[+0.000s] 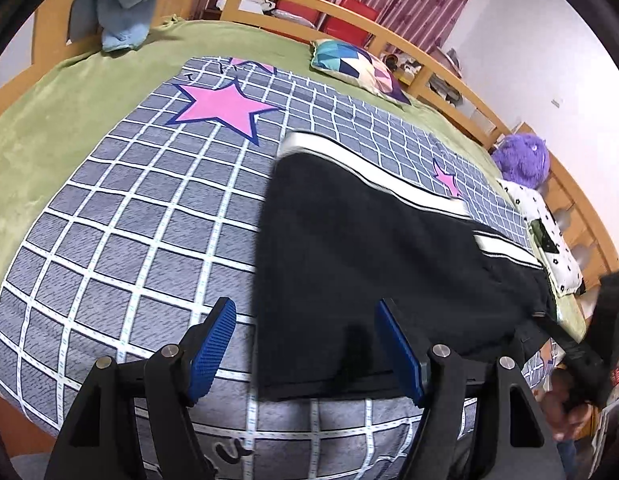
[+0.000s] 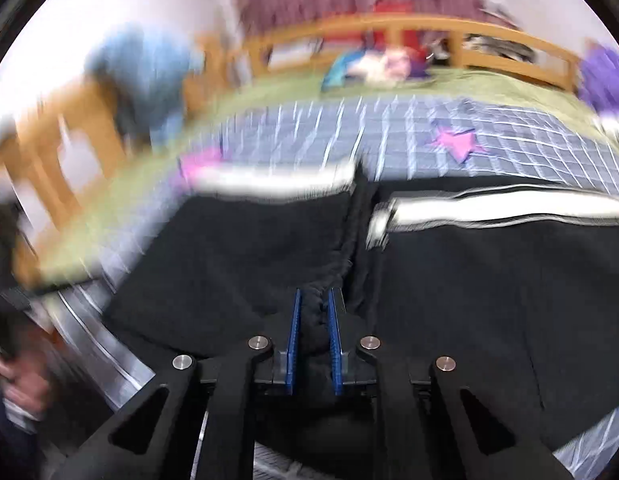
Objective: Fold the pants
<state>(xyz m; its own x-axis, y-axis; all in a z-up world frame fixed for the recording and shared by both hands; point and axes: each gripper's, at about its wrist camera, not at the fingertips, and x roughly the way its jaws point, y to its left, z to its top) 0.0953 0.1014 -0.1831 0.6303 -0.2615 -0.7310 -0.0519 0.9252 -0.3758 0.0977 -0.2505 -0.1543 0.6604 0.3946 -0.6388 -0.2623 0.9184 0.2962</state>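
Note:
Black pants (image 1: 369,248) with a white side stripe lie folded on the grey checked blanket (image 1: 129,220) of a bed. My left gripper (image 1: 305,316) stands open just above the near edge of the pants, its blue pads (image 1: 215,344) wide apart and nothing pressed between them. In the blurred right wrist view, my right gripper (image 2: 314,304) is shut on a bunched fold of the black pants (image 2: 489,300) near their near edge. At the far right of the left wrist view the right gripper's black body (image 1: 605,320) and a hand (image 1: 565,408) show.
The blanket with pink stars (image 1: 225,108) covers a green bedspread (image 1: 37,120). A patterned cushion (image 1: 357,64), a purple plush toy (image 1: 521,156), a white dotted pillow (image 1: 557,240) and a blue plush (image 1: 137,4) lie along the wooden bed rail (image 1: 429,60).

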